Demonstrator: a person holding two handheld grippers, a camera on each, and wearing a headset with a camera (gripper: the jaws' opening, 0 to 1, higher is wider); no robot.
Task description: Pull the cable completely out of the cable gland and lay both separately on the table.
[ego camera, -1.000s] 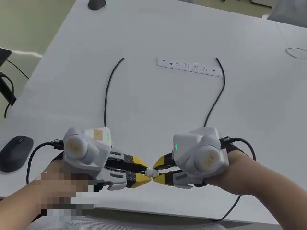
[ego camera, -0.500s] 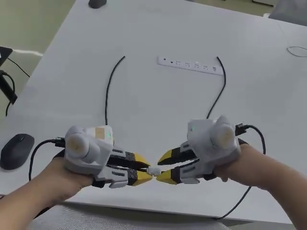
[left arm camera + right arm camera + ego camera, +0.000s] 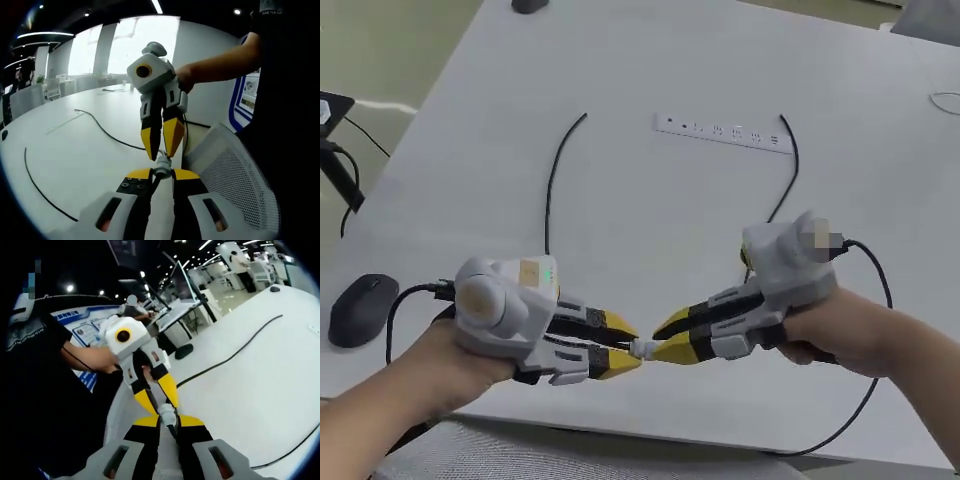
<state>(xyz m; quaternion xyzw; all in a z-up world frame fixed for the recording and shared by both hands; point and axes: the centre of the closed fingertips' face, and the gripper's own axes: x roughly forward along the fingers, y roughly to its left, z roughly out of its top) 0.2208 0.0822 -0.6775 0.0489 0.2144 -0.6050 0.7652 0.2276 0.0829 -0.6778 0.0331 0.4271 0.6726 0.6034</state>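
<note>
The small white-grey cable gland point(image 3: 641, 349) hangs between the two grippers' yellow tips, just above the table's near edge. My left gripper point(image 3: 623, 353) comes in from the left. In its own view a thin black cable point(image 3: 154, 183) runs from the gland point(image 3: 162, 166) down between its shut jaws. My right gripper point(image 3: 662, 338) comes in from the right and is shut on the other end of the gland point(image 3: 166, 413). The two grippers' tips nearly touch. How much cable sits inside the gland is hidden.
A white power strip point(image 3: 723, 132) lies at the back of the white table point(image 3: 650, 230), with a loose black cable point(image 3: 551, 185) to its left and another point(image 3: 787, 180) at its right end. A dark mouse point(image 3: 361, 309) sits far left. A mesh chair point(image 3: 235, 175) stands below the table edge.
The right gripper's body has swung out to the right and upward, rolling over, while its tips stayed at the gland. The left gripper has held its place.
</note>
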